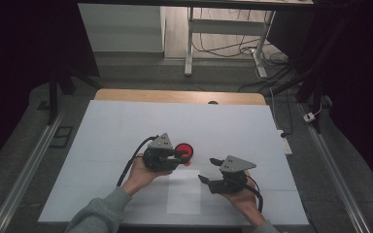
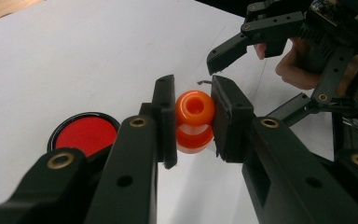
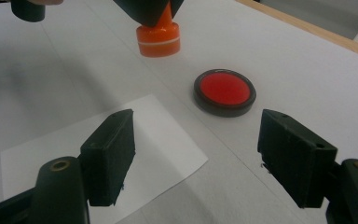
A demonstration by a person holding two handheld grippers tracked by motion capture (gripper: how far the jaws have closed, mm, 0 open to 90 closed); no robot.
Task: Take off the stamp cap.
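holding the orange stamp [image 2: 194, 122] clenched in my left gripper [image 2: 193, 119]; right gripper [image 3: 196, 154] released; next, press it onto the red ink pad [image 3: 224, 93].

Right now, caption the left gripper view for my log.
Left gripper clamps an orange stamp beside a red ink pad.

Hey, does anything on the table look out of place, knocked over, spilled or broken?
Nothing stands out. The left gripper holds the orange stamp upright between its jaws, the red ink pad lies flat and open, and the paper sheet lies flat with no spill.
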